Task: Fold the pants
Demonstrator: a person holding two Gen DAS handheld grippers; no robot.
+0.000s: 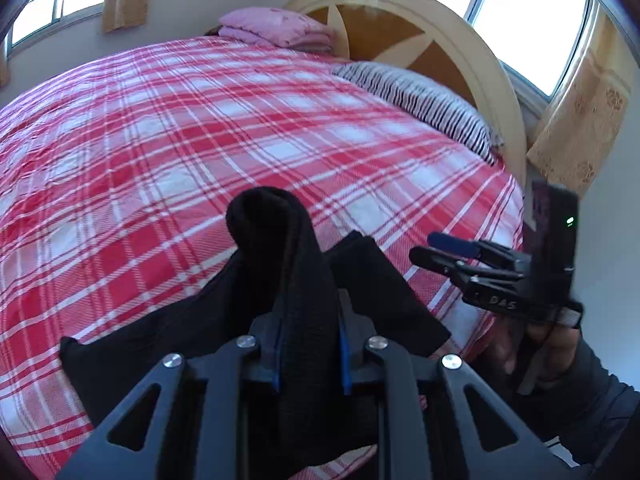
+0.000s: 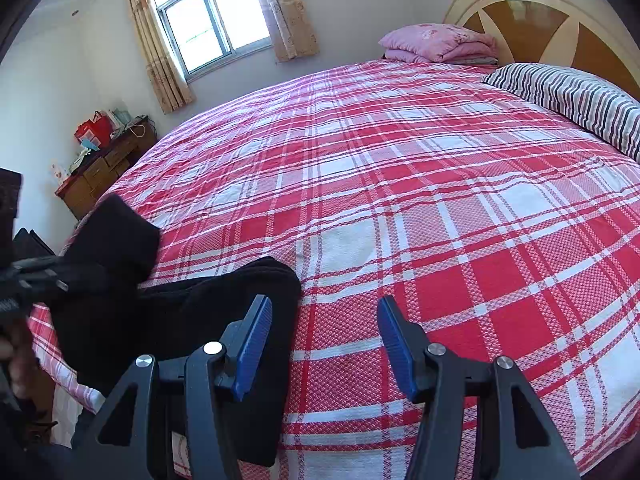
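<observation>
The black pants (image 1: 372, 288) lie bunched at the near edge of the bed with the red and white plaid cover (image 1: 180, 140). My left gripper (image 1: 308, 344) is shut on a thick fold of the pants, which stands up between its fingers. In the right wrist view the pants (image 2: 192, 312) lie at the lower left on the bed (image 2: 440, 220). My right gripper (image 2: 320, 340) is open and empty, just right of the pants above the cover. It also shows in the left wrist view (image 1: 436, 248) at the right, held by a hand.
A striped pillow (image 2: 572, 100) and folded pink bedding (image 2: 436, 42) lie by the round headboard (image 2: 532, 4). A wooden desk (image 2: 100, 168) with clutter stands by the far wall under a curtained window (image 2: 216, 16). The bed's edge is near me.
</observation>
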